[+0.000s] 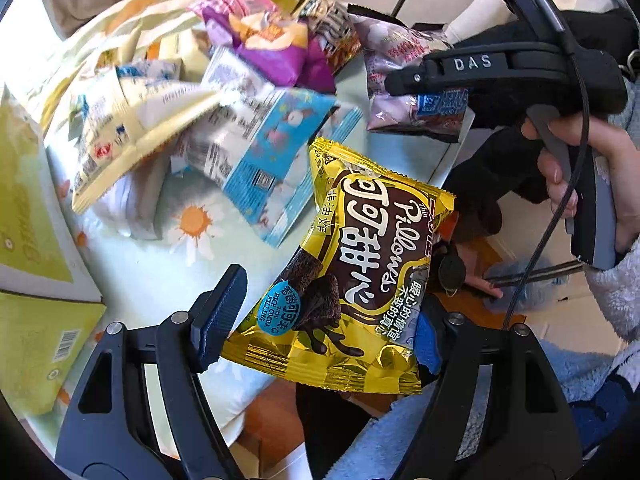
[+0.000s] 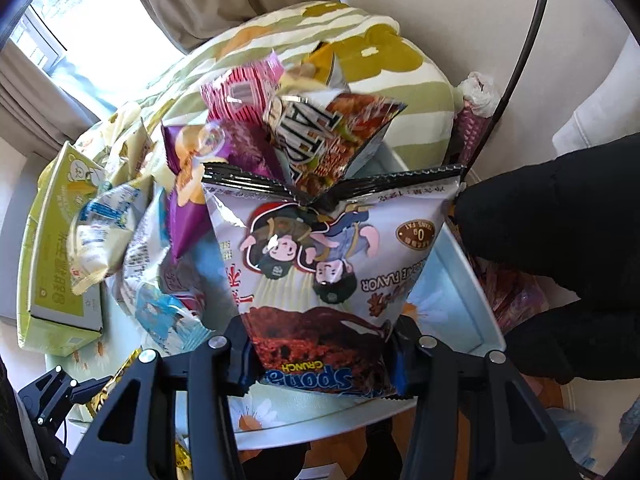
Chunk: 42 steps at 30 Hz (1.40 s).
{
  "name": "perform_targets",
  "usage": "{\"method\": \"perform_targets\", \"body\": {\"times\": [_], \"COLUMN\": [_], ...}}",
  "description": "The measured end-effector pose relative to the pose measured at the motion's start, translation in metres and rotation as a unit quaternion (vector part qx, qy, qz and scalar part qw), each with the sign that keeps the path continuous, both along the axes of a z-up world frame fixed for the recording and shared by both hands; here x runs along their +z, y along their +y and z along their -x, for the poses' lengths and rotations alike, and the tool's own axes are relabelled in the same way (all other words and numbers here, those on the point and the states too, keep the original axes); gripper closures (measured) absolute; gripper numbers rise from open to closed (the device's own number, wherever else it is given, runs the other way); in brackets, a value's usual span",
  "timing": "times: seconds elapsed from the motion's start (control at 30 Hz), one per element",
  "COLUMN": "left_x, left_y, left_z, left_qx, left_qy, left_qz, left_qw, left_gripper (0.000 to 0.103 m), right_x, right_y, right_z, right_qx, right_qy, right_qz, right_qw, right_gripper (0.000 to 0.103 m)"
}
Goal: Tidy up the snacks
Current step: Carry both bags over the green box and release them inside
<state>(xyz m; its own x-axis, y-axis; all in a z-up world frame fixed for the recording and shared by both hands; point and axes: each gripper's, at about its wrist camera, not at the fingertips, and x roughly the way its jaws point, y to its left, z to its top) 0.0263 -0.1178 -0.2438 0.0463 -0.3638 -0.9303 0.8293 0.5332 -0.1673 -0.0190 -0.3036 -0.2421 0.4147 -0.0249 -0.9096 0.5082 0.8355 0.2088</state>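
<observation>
The right claw [image 2: 320, 360] is clamped on the pale crinkly Sponge Crunch bag [image 2: 320, 264]; the left claw [image 1: 320, 336] pinches the gold foil Pillows packet [image 1: 360, 264], both above the daisy-print tabletop [image 1: 160, 272]. Lift each clear of the heap of packets [image 1: 224, 92] ahead before sorting.

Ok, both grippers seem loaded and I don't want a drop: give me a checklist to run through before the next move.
1. Left gripper on the gold Pillows packet: cannot tell; one pad looks clear of it.
2. Right gripper shut on the Sponge Crunch bag: ok.
3. Sponge Crunch bag clear of the snack pile: cannot tell; the pile sits right behind it.
4. Pillows packet clear of the pile: ok.
5. Destination for either snack in view: cannot tell.
</observation>
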Motion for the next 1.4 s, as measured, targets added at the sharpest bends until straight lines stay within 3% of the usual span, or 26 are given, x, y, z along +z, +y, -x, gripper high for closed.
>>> {"method": "perform_targets", "body": {"times": [0.17, 0.4, 0.57, 0.83, 1.03, 1.23, 1.4], "left_x": [0.024, 0.078, 0.11, 0.148, 0.155, 0.137, 0.111], "left_y": [-0.001, 0.003, 0.02, 0.075, 0.141, 0.206, 0.244], "left_z": [-0.004, -0.017, -0.034, -0.064, -0.104, -0.152, -0.189], "left_qx": [0.028, 0.096, 0.167, 0.28, 0.349, 0.402, 0.407], "left_qy": [-0.008, -0.057, -0.099, -0.143, -0.144, -0.135, -0.128], "left_qz": [0.026, 0.063, 0.082, 0.087, 0.083, 0.05, 0.011], "left_qw": [0.9992, 0.9917, 0.9776, 0.9454, 0.9222, 0.9045, 0.9042], "left_gripper": [0.032, 0.032, 0.032, 0.032, 0.032, 0.032, 0.031], "right_x": [0.029, 0.081, 0.118, 0.156, 0.168, 0.163, 0.14], "right_y": [0.001, 0.004, 0.015, 0.062, 0.126, 0.199, 0.25], "right_z": [0.002, -0.002, -0.026, -0.075, -0.123, -0.167, -0.2], "right_qx": [0.023, 0.069, 0.127, 0.214, 0.27, 0.314, 0.336], "right_qy": [-0.013, -0.051, -0.084, -0.128, -0.15, -0.15, -0.132], "right_qz": [0.022, 0.046, 0.061, 0.062, 0.045, 0.025, 0.012], "right_qw": [0.999, 0.995, 0.986, 0.966, 0.95, 0.937, 0.933], "right_gripper": [0.057, 0.057, 0.057, 0.057, 0.057, 0.057, 0.057]}}
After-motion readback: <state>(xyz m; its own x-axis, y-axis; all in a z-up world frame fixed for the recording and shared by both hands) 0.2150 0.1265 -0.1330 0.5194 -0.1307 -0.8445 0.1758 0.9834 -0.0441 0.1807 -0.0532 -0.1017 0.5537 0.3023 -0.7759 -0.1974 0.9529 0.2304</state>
